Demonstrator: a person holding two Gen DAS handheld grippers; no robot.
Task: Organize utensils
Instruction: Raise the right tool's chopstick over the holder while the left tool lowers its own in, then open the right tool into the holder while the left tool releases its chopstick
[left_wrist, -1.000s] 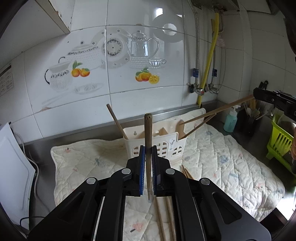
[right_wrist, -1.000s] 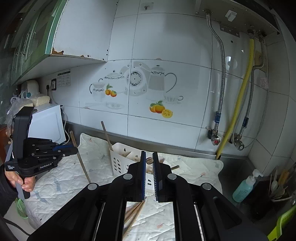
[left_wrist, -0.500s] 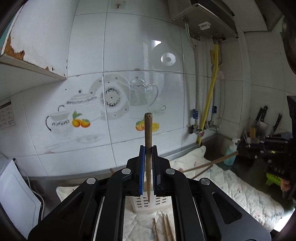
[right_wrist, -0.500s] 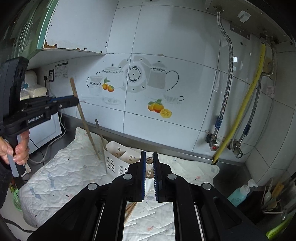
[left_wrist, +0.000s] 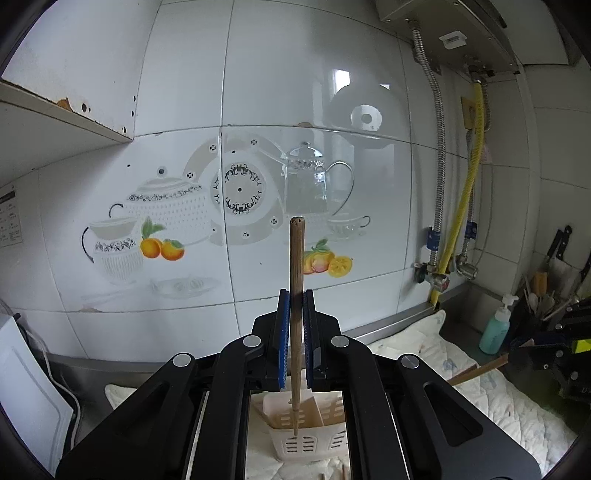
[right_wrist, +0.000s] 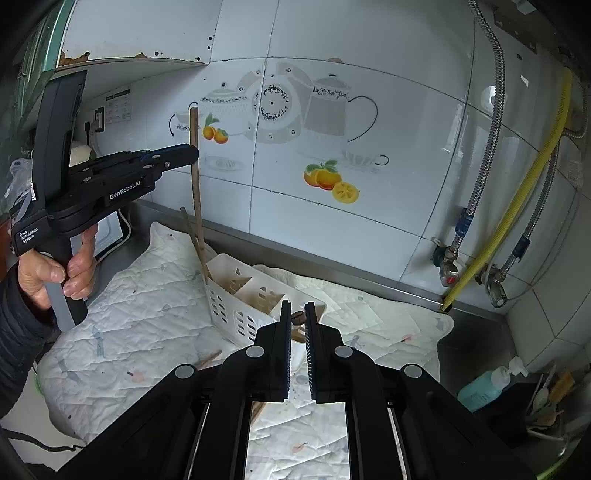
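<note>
Chopstick (left_wrist: 296, 295) upright, clamped in left tool (left_wrist: 295, 332) — tip over caddy (left_wrist: 314, 439).

Brown chopstick (left_wrist: 296, 295), white slotted holder (right_wrist: 236, 295), floral white quilted cloth (right_wrist: 147, 332), yellow hose (right_wrist: 517, 206).

Both views are evenly lit by soft, cool daylight, bright enough that nothing is lost in shade. The glossy wall tiles (left_wrist: 314, 110) carry the clearest sign of its source: a pale window reflection and a round bright ring glare above the printed teapot in the left wrist view, with a smaller highlight on the tiles (right_wrist: 491, 92) in the right wrist view. Shadows are weak and diffuse; the quilted mat (right_wrist: 147, 314) shows only faint creases. Fisheye distortion bends tile joints and pipes into curves, and black vignetting fills the corners. Focus is sharp throughout, without motion blur, though the black hand-held gripper (left_wrist: 293, 317) bodies read as nearly featureless dark masses.
</note>
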